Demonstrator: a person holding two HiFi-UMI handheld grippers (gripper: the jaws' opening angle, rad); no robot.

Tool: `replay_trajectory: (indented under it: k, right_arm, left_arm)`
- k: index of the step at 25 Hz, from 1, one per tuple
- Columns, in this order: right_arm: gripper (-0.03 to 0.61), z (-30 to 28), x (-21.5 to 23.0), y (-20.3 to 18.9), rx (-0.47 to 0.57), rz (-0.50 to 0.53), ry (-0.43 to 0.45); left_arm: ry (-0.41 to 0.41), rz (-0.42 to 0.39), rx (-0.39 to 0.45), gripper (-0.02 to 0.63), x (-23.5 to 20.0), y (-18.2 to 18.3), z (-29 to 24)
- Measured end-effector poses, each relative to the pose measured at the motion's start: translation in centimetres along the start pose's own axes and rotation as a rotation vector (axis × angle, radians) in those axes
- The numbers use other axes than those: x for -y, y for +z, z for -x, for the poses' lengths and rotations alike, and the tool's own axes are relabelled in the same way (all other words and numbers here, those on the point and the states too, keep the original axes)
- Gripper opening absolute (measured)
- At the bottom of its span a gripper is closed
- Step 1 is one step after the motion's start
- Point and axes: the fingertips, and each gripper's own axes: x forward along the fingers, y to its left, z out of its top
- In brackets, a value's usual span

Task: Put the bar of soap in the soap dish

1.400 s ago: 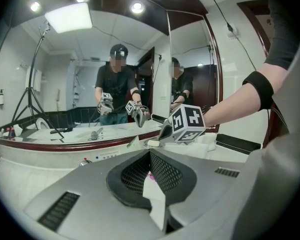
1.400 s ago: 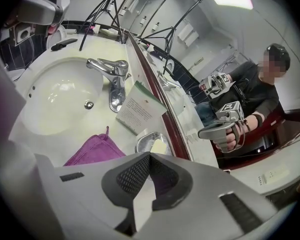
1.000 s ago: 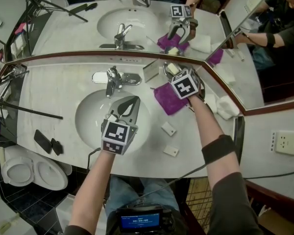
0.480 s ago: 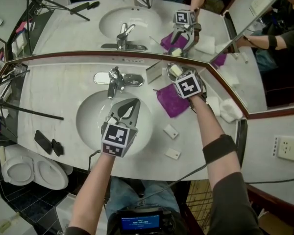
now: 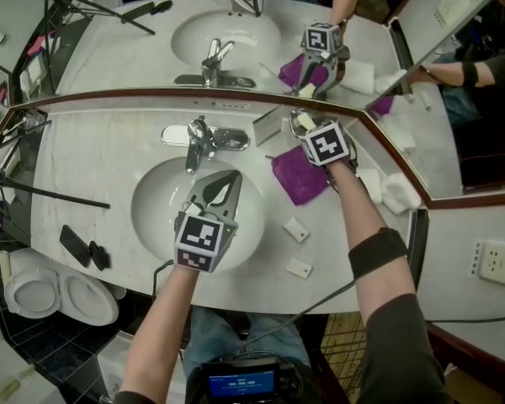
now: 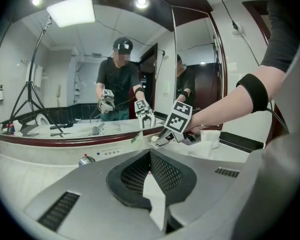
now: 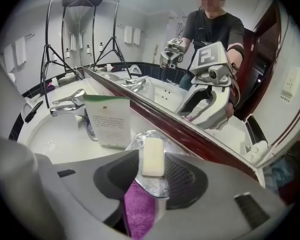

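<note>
A pale bar of soap (image 7: 153, 156) lies flat in the silver soap dish (image 7: 151, 188) by the mirror, right of the faucet. In the head view the soap (image 5: 304, 121) shows just beyond my right gripper (image 5: 308, 130). That gripper (image 7: 152, 178) points down at the dish. Its jaws have just been closing; the soap's near end and the dish rim sit between them, and neither pad visibly presses on anything. My left gripper (image 5: 222, 178) hovers over the sink basin (image 5: 156, 213), shut and empty, as the left gripper view (image 6: 153, 184) confirms.
A purple cloth (image 5: 299, 175) lies under my right gripper, a printed card (image 7: 110, 120) stands left of the dish, and the faucet (image 5: 198, 140) is behind the basin. Two small white packets (image 5: 295, 230) and folded white towels (image 5: 397, 192) sit on the counter. The mirror stands right behind the dish.
My right gripper has sunk a little toward the dish, the soap staying in it. The left gripper has not moved.
</note>
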Motion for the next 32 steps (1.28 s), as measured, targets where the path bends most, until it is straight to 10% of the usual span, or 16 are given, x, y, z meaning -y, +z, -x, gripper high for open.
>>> replay_trajectory:
  k: [23,32]
  right_arm:
    - [0.143,2.6,-0.4,-0.7,-0.017,0.191,-0.046]
    - [0.142,8.8,-0.4,-7.5,-0.088,0.262,-0.118]
  left_arm:
    - [-0.027,0.007,-0.013,0.0,1.3,0.1,0.0]
    - [-0.086,-0.021,-0.023,0.0,5.1,1.8,1.7]
